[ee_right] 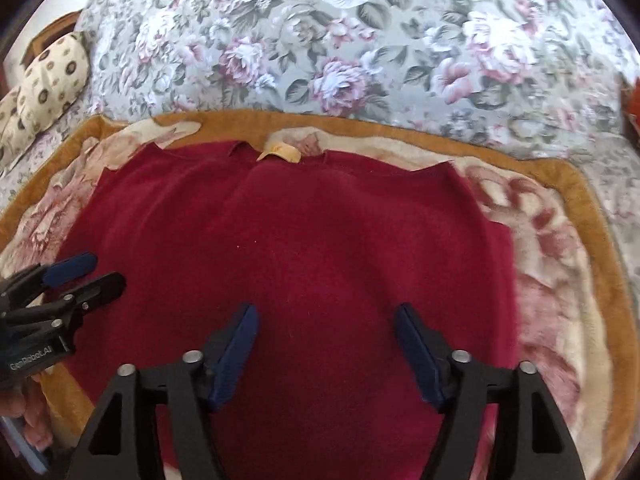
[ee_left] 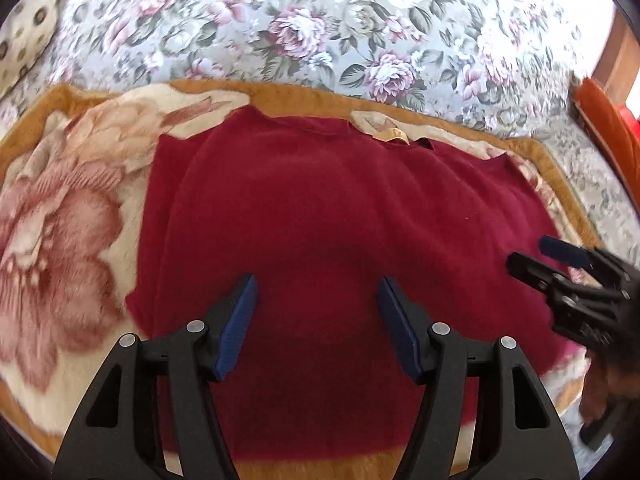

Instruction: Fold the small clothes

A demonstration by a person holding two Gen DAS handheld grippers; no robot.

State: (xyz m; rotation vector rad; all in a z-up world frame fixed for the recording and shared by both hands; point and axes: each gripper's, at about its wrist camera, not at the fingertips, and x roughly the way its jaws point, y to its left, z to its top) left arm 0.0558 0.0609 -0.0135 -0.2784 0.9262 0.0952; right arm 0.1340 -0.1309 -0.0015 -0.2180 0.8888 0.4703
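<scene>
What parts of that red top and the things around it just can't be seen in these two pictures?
- Red top, left wrist view: its near hem lies behind the left gripper.
- Same top, right wrist view: the near edge is hidden by the right gripper.
- Tan label at the neck: too small to read.
- Blanket: cut off by the picture edges.
- Orange thing, left wrist view: cut off at the right, unidentifiable.

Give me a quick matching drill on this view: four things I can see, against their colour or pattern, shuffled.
Things:
1. garment
2. blanket
3. bedspread
4. pillow

Looks:
A. cream with brown round spots
B. plain dark red
C. pale with pink roses and green leaves
D. cream with large pink flowers and an orange-tan border

Pairs: 1-B, 2-D, 3-C, 4-A
</scene>
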